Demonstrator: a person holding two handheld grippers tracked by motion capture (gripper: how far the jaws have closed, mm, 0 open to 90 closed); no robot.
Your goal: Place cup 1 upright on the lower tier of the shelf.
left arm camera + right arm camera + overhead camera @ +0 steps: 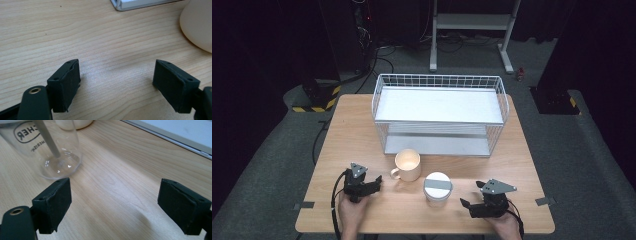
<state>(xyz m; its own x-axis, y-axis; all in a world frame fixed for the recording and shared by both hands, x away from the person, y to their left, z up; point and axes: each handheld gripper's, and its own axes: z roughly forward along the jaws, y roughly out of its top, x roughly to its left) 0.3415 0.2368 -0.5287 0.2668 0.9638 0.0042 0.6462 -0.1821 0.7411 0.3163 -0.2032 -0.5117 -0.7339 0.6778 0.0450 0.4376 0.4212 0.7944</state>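
On the wooden table, near the person's edge, stand two cups side by side w/ a small gap: a cream mug w/ its handle to the left in the high view, and to its right, a bit closer to the person, a clear glass cup w/ a white lid and a grey strip across the top. Behind both, toward the far side of the table, is a white wire rack w/ two shelves. The left gripper lies low at the front left, just beside the mug's handle but not touching – in the left gripper view its jaws are apart w/ bare wood between them, so it is released and holds nothing; the mug's rounded side is at the upper right corner there. The right gripper is at the front right, near the glass cup and pointing approx. toward it. In the right gripper view its jaws stand wide, released, nothing between the pads – the glass cup's base is just beyond the left pad, apart from it, w/ part of a printed logo on its wall.
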